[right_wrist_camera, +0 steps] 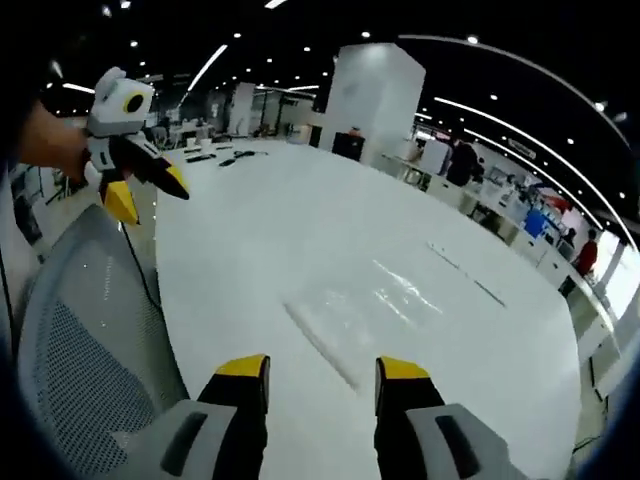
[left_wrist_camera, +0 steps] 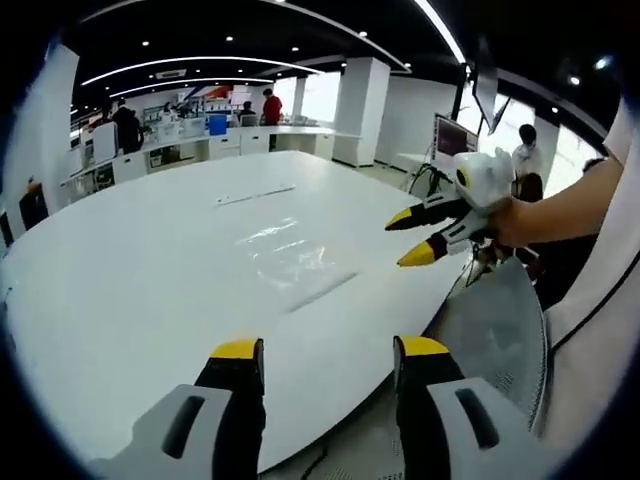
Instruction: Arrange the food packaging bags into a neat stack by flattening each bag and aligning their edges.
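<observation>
The bags (left_wrist_camera: 292, 255) lie flat on the white table (left_wrist_camera: 130, 290), clear and glossy, straight ahead of both your grippers and well apart from them; how many there are you cannot tell, since the film blends into the tabletop. In the right gripper view the bags (right_wrist_camera: 370, 315) run long from near-left to far-right, with one straight edge nearest your jaws. Your right gripper (right_wrist_camera: 320, 375) hangs wide apart and empty; your left gripper (left_wrist_camera: 328, 352) is likewise spread and holding nothing. The right looks a little nearer to the bags, so it seems the better one to lead. A mesh chair (right_wrist_camera: 85, 345) sits at the table's edge. Beyond lies an open office with desks, a white pillar (right_wrist_camera: 372, 95) and people.
</observation>
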Action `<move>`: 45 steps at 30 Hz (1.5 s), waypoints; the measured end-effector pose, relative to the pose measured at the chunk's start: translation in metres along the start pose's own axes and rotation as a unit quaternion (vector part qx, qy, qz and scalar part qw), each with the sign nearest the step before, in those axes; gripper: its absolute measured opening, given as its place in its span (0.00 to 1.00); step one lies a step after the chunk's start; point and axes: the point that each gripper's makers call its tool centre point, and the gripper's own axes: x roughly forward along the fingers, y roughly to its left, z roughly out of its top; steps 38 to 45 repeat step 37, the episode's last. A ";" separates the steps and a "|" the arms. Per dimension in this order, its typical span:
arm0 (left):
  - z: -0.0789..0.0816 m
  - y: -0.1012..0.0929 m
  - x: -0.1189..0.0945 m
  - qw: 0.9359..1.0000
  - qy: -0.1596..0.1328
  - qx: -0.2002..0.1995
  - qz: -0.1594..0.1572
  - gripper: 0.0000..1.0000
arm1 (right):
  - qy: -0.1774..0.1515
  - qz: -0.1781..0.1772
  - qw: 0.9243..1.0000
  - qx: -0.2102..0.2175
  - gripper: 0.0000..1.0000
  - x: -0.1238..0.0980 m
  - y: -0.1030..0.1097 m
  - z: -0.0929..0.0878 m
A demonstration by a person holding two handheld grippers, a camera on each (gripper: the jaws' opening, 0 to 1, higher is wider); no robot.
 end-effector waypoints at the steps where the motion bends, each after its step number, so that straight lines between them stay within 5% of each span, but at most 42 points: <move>1: -0.003 0.001 0.001 1.000 0.001 0.002 0.003 0.50 | -0.001 -0.001 1.000 0.002 0.43 -0.003 0.001 -0.002; 10: -0.034 0.003 0.005 1.000 0.013 -0.006 0.004 0.52 | -0.005 -0.024 0.998 0.064 0.51 -0.027 0.012 -0.029; 16: -0.039 0.000 0.004 1.000 0.008 -0.010 0.015 0.52 | -0.013 -0.031 0.993 0.116 0.57 -0.038 0.012 -0.032; 30: -0.036 -0.024 0.013 1.000 -0.017 -0.013 0.008 0.51 | -0.016 0.003 0.993 0.116 0.68 -0.037 0.037 -0.032; 45: -0.031 -0.016 0.013 0.999 -0.036 -0.025 0.022 0.51 | -0.009 0.008 0.993 0.114 0.69 -0.034 0.040 -0.036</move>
